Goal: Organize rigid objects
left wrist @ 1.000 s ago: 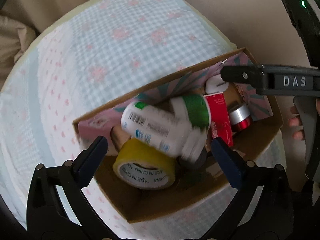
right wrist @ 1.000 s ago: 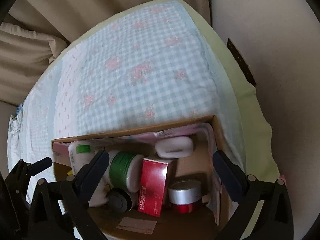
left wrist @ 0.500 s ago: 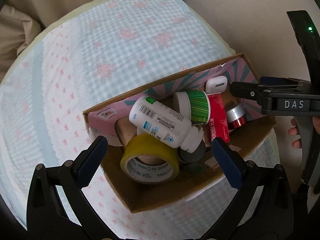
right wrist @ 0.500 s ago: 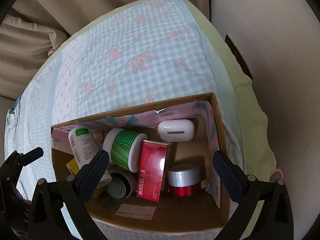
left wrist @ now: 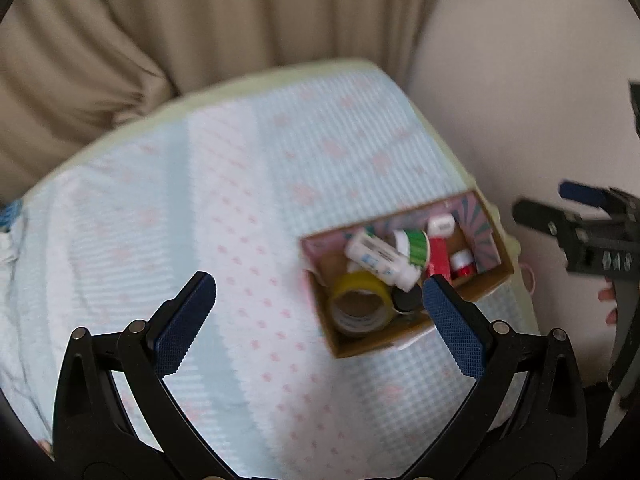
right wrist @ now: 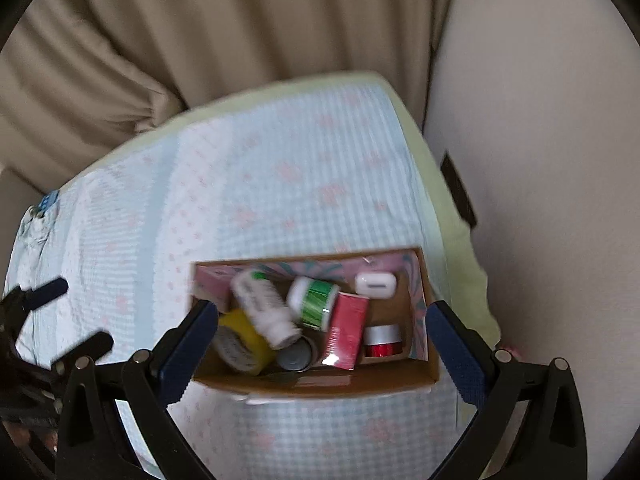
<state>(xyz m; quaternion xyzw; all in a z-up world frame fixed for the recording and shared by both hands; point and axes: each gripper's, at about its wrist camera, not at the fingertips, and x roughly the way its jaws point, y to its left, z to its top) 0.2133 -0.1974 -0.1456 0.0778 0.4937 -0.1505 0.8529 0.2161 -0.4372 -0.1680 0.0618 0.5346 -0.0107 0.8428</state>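
A cardboard box point(left wrist: 372, 346) point(right wrist: 320, 386) with a pink inner lining sits on the checked blue cloth. It holds a yellow tape roll point(left wrist: 358, 300) point(right wrist: 240, 338), a white bottle point(left wrist: 380, 258) point(right wrist: 262, 304), a green-labelled jar point(left wrist: 414, 246) point(right wrist: 314, 300), a red carton point(right wrist: 346, 330), a white case point(right wrist: 376, 284), a red jar with a silver lid point(right wrist: 382, 340) and a dark round cap point(right wrist: 294, 358). My left gripper point(left wrist: 316, 316) is open and empty, high above the cloth left of the box. My right gripper point(right wrist: 320, 348) is open and empty above the box.
The cloth point(left wrist: 200, 220) covers a rounded cushion with a pale green edge point(right wrist: 452, 216). Beige curtains point(right wrist: 200, 40) hang behind. A pale wall point(right wrist: 540, 160) stands at the right. The left gripper shows at the left edge of the right wrist view point(right wrist: 48, 320).
Both grippers have pulled up and back from the box, which now looks smaller. The left one has also shifted to the left. Both stayed open and empty.
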